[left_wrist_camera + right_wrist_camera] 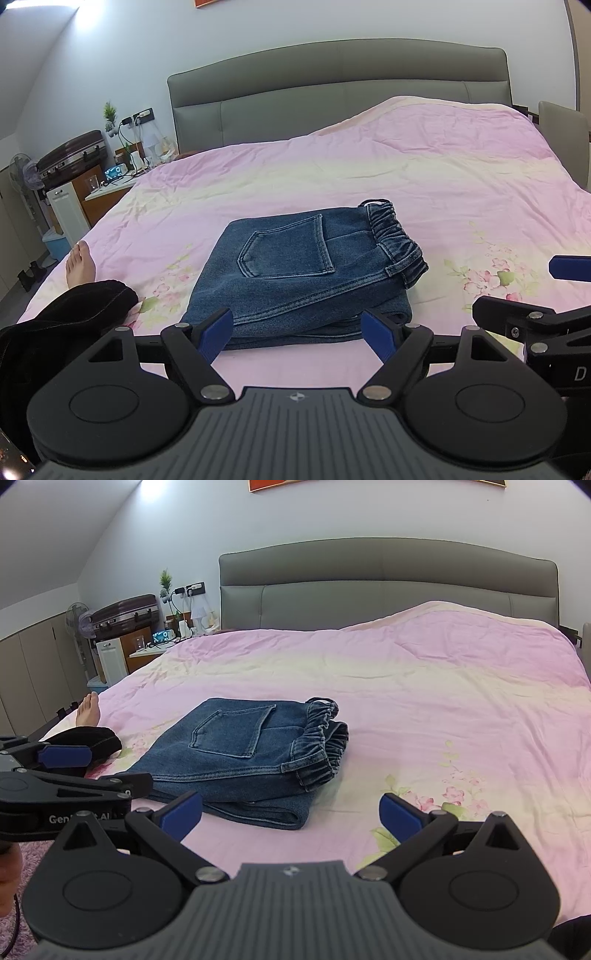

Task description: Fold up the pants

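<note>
L wrist cam: low over bed's near edge, facing headboard, close behind folded jeans. R wrist cam: same heading, offset right, slightly farther back. Both share jeans, pink duvet, headboard, left nightstand.

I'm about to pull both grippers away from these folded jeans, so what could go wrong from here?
1. The left gripper sits open around the near edge of the jeans; backing out could snag and undo the fold.
2. The elastic waistband bulges open and may spring the stack loose.
3. The soft, wrinkled bedspread could let the pile slump.
</note>
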### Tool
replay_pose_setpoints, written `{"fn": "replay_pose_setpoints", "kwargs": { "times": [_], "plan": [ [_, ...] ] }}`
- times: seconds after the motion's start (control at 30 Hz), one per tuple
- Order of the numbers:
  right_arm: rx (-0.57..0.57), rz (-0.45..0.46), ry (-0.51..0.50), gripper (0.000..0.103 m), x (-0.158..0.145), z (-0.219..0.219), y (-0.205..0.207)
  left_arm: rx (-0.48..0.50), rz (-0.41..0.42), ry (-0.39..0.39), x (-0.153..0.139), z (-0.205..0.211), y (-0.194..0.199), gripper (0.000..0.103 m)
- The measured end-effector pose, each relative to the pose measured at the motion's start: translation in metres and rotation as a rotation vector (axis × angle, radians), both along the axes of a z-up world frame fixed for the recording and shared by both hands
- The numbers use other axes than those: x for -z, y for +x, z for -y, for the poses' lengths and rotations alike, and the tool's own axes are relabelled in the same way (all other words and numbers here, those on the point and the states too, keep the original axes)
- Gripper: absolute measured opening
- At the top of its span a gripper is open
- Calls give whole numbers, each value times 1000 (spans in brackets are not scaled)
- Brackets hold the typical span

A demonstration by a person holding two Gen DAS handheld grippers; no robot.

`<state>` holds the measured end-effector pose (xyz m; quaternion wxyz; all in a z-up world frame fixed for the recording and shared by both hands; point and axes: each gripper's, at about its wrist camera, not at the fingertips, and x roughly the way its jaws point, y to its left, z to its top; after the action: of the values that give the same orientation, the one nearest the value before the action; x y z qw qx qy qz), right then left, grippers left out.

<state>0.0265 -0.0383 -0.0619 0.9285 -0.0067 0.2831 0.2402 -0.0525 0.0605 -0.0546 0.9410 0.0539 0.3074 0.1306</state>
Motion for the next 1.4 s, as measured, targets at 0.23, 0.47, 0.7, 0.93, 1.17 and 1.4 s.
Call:
{"fn": "replay_pose_setpoints", "kwargs": {
  "times": [0.23,0.47,0.7,0.93,1.17,1.4],
  "plan": [
    [0,0,1,98,0,0,0,-1,0,0,-1,0,-1,92],
    [2,0,2,98,0,0,0,-3,-3,0,-2,0,-2,92],
    [3,-2,2,98,0,1,-1,-4,-3,1,-2,0,-2,92],
    [3,-3,-1,98,0,1,-1,-6,-2,-5,-1,0,-2,92],
    [6,-4,-3,98,1,0,-1,-8,3,-6,-1,-2,-2,92],
    [6,-5,-3,98,1,1,-1,-6,-1,-14,0,-3,-1,93]
  ]
}}
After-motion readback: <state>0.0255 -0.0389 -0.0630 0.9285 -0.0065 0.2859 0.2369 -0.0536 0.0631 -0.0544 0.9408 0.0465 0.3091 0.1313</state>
